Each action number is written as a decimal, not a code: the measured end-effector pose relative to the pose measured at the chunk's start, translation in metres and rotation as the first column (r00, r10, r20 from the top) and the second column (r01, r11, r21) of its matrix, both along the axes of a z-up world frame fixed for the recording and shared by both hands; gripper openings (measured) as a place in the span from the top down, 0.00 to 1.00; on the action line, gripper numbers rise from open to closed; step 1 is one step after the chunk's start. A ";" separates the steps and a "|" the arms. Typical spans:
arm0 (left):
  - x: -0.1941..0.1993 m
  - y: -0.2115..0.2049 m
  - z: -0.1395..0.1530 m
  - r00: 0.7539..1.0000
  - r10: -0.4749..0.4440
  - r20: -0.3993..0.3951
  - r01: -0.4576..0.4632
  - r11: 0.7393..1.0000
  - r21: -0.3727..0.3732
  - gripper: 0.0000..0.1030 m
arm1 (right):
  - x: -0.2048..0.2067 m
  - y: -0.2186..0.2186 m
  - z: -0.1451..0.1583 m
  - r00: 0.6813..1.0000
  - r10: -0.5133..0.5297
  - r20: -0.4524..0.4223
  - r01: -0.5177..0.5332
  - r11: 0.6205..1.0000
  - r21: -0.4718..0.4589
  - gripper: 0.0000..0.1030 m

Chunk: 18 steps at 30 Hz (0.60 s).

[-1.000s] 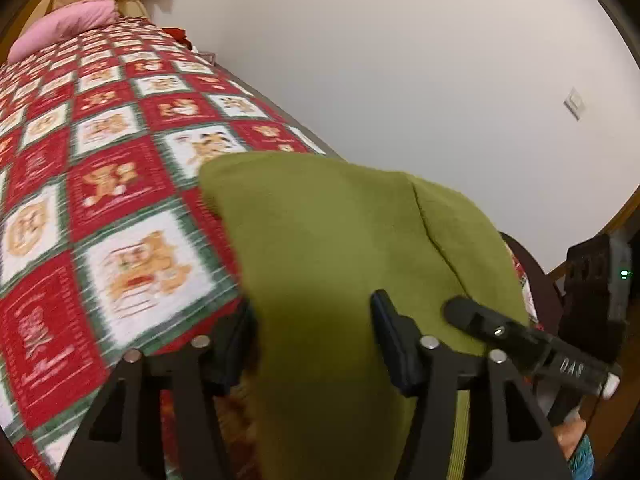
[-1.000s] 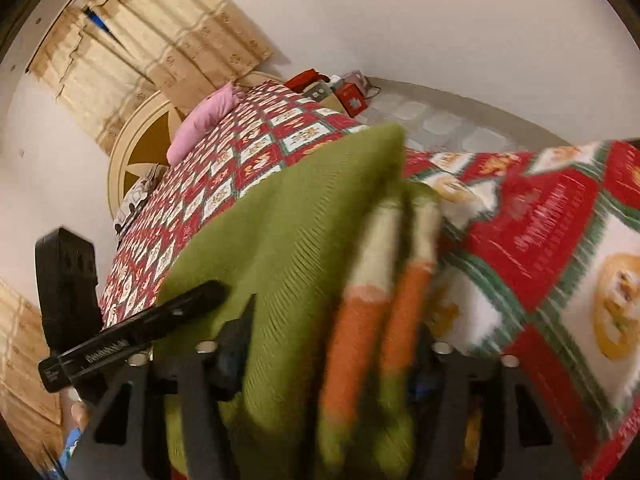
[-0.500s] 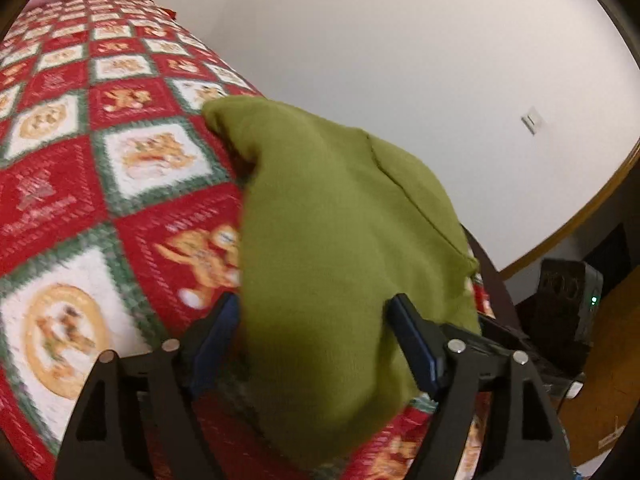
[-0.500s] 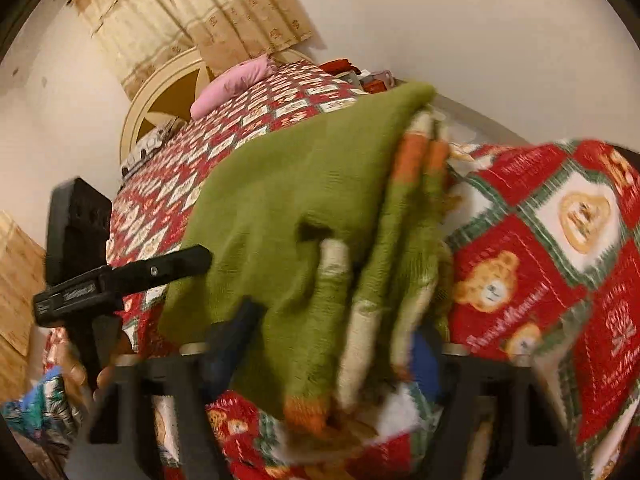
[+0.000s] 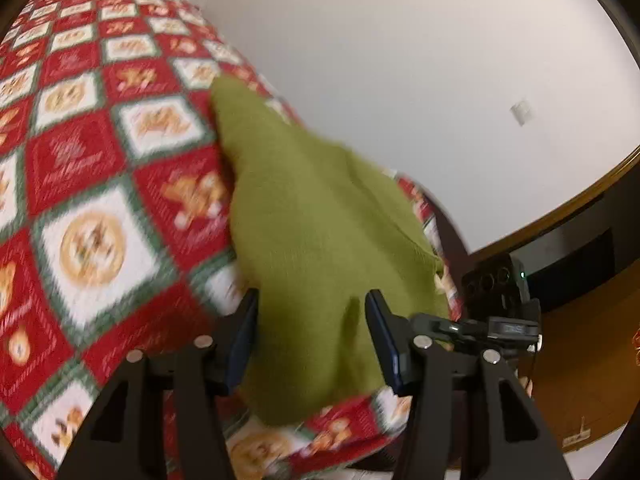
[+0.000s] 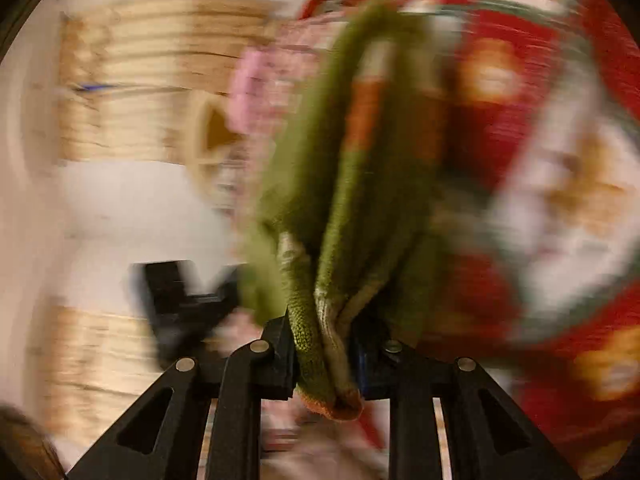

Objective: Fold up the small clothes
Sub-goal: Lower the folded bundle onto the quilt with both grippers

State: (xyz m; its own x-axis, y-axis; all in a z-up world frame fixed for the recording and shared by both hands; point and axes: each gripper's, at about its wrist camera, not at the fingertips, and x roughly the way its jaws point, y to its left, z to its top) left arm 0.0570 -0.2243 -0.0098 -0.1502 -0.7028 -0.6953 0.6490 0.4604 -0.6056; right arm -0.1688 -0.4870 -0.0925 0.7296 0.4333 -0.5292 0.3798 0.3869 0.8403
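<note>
One green knit garment (image 5: pixel 320 240) is spread near the edge of the red patchwork bedspread (image 5: pixel 92 184), its bunched striped hem (orange and cream bands) clamped by the closing right gripper (image 6: pixel 326 354), judged ready for a fold. The left gripper (image 5: pixel 310 336) is closing around the soft ribbed cloth; pad contact cannot be confirmed.

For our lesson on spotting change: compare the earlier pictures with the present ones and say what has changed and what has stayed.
The right gripper has rolled, and its closing jaws now pinch the bunched edge of the green sweater. The left gripper is closing too, the sweater between its jaws. The sweater stays on the red patterned bedspread.
</note>
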 end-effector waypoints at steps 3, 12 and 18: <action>0.002 0.012 -0.024 0.999 0.041 0.017 -0.042 0.997 0.072 0.47 | -0.006 0.009 0.001 0.999 0.020 0.028 -0.017 0.995 -0.094 0.75; 0.040 0.006 0.012 0.959 0.160 0.234 -0.169 0.985 0.018 0.47 | 0.005 -0.017 0.091 0.992 -0.104 0.071 0.125 0.855 -0.503 0.33; 0.018 -0.018 0.020 0.911 0.130 0.392 -0.155 0.987 0.032 0.43 | 0.095 -0.050 0.070 0.995 -0.080 -0.059 0.031 0.816 -0.578 0.71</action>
State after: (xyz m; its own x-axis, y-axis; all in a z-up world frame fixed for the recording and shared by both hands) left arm 0.0745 -0.2419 0.0101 0.2384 -0.6509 -0.7207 0.7517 0.5935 -0.2874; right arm -0.0740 -0.5365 -0.0229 0.6896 -0.0084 -0.7241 0.4694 0.7666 0.4381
